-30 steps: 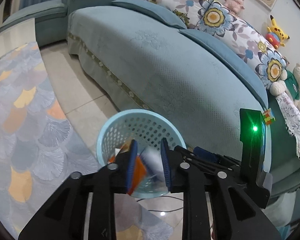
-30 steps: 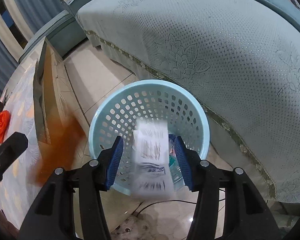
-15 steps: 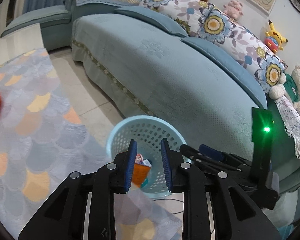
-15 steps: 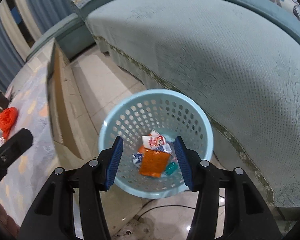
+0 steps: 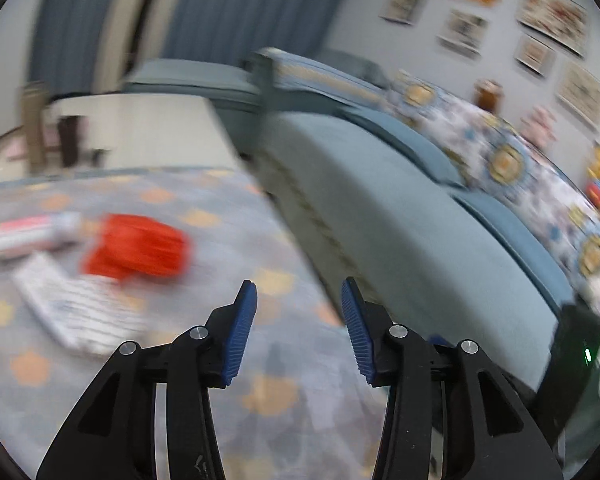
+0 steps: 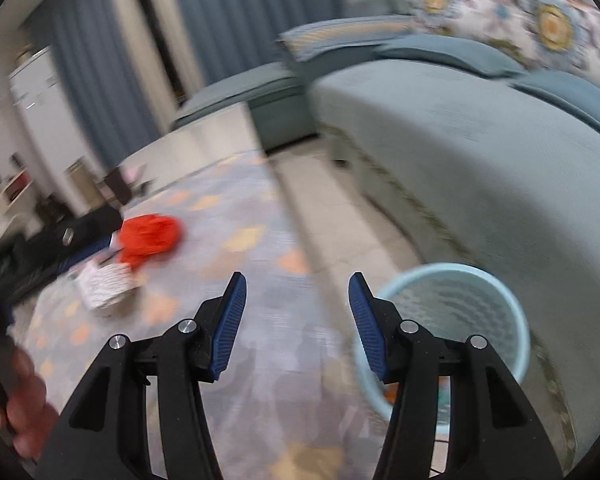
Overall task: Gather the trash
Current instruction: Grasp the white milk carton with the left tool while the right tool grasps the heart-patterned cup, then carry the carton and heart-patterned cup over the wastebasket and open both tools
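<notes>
Both tools are empty; the left tool (image 5: 298,312) has its jaws opening with nothing between them, and the right tool (image 6: 296,312) stands about half wide, also bare. The trash yet to collect lies on the patterned desk (image 5: 268,400), far and to the left of both tools: a crumpled red bag (image 5: 136,248), a white printed wrapper (image 5: 76,312) just near of it, and a red-and-white packet (image 5: 28,234) further left, though blur hides their edges. The pale blue basket (image 6: 512,308) sits on the floor low at the right in the right wrist view, beside the blue sofa (image 6: 500,160), with a few scraps at its bottom.

The step in hand seems to be the reach for the next piece; to do it well, slow down so the view sharpens; give each tool one item, so they do not cross; come down with the pads astride a raised fold of the bag; pinching the flat wrapper may need one pad slid under an edge.
</notes>
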The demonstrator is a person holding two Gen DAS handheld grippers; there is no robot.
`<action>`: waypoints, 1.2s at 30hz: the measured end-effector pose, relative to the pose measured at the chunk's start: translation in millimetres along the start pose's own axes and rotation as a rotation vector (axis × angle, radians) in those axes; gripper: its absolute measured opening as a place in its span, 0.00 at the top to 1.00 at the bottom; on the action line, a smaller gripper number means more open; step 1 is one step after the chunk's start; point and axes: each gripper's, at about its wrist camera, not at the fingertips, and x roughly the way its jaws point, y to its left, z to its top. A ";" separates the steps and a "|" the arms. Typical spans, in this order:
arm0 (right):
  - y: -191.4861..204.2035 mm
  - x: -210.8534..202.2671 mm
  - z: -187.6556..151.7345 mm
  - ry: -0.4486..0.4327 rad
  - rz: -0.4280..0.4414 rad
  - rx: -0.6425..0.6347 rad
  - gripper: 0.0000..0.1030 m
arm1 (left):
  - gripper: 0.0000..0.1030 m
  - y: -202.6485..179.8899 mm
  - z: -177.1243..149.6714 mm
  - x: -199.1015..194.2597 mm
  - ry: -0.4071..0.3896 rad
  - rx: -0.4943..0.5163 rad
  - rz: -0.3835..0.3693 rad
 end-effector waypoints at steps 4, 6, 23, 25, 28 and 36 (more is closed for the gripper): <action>54.6 18.4 3.6 0.036 0.110 -0.094 0.52 | 0.56 73.2 13.1 -21.0 -0.032 -0.142 0.158; 83.5 29.5 2.7 0.055 0.154 -0.150 0.52 | 0.56 103.3 15.7 -25.4 -0.033 -0.195 0.213; 218.0 143.4 -6.0 0.284 0.336 -0.334 0.39 | 0.41 222.1 -6.9 -16.5 0.016 -0.447 0.256; 221.7 154.7 -8.2 0.307 0.348 -0.337 0.39 | 0.38 221.8 -6.6 -12.6 0.022 -0.440 0.262; 223.4 167.3 -12.2 0.342 0.369 -0.330 0.59 | 0.32 220.9 -6.6 -5.1 0.030 -0.433 0.268; 188.4 154.8 -3.9 0.275 0.340 -0.259 0.89 | 0.23 213.2 -6.9 22.0 0.072 -0.424 0.303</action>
